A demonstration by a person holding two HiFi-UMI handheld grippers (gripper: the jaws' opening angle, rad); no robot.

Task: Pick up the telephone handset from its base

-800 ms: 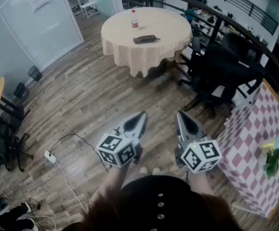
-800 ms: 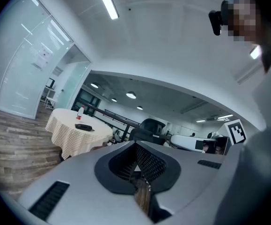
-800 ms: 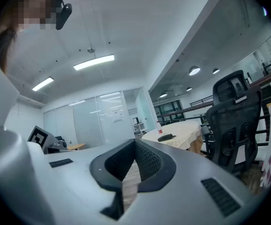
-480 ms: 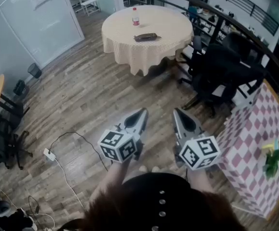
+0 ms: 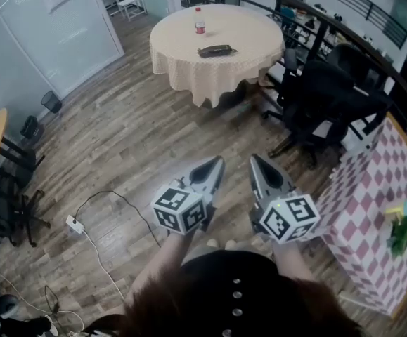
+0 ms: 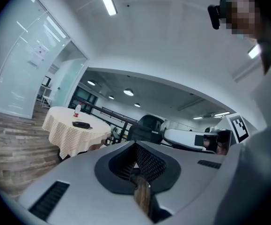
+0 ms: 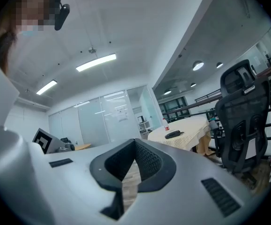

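Both grippers, left gripper (image 5: pixel 218 163) and right gripper (image 5: pixel 254 160), are held forward, fingers together and empty, tips drawn slightly closer. The telephone handset (image 5: pixel 215 50) is seen untouched on the far tabletop (image 5: pixel 252 34); approach is needed first.

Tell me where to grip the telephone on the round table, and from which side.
Probably its middle, from above, jaws across the narrow width: the telephone lies flat, elongated on the round table. Too small to tell handset from base.

Bright, even light from ceiling strip lights (image 6: pixel 106 0); fisheye edges bend (corners vignetted black), shadows soft.
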